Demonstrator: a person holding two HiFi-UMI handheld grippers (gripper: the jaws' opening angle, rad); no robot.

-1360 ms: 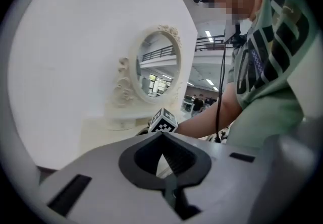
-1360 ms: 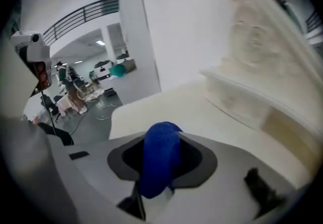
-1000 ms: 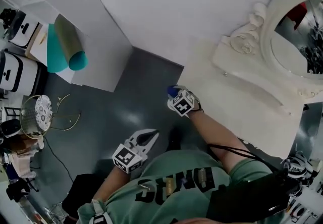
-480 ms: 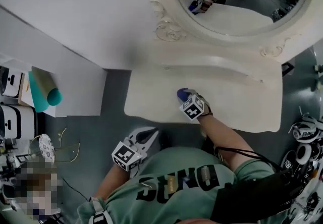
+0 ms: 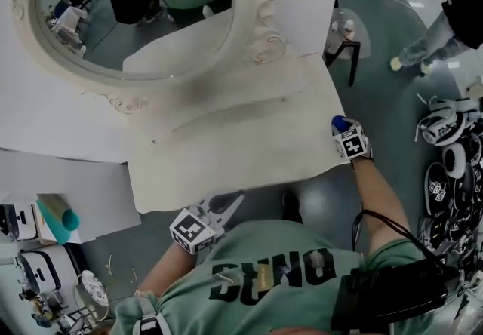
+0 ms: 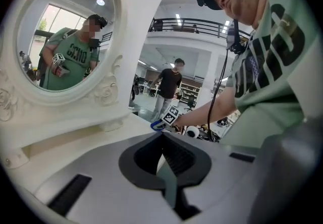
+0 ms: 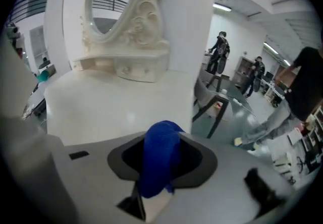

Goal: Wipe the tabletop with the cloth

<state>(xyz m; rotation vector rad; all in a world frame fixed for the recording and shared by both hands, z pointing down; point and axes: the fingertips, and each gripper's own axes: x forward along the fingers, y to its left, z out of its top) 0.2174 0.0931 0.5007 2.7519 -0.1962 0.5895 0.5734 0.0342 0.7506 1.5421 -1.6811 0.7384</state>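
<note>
The cream tabletop (image 5: 226, 152) belongs to a vanity with an oval mirror (image 5: 128, 16). A blue cloth (image 5: 339, 124) rests at the tabletop's right front corner, and my right gripper (image 5: 344, 132) is shut on it. In the right gripper view the cloth (image 7: 160, 160) bulges up between the jaws of that gripper (image 7: 157, 177), with the tabletop (image 7: 116, 102) stretching ahead. My left gripper (image 5: 229, 204) hangs below the table's front edge, close to my body, its jaws together with nothing in them. The left gripper view shows the same gripper (image 6: 164, 162), with the right gripper (image 6: 169, 116) far ahead.
Right of the table the floor drops away, with a small round stand (image 5: 343, 35), a person walking (image 5: 445, 16) and several shoes (image 5: 445, 122). A white wall panel stands behind the mirror. A teal roll (image 5: 56, 216) lies at the lower left.
My right gripper has carried the cloth along the tabletop's front from the left corner to the right corner. The head view swung with it. The left gripper stayed by my body.
</note>
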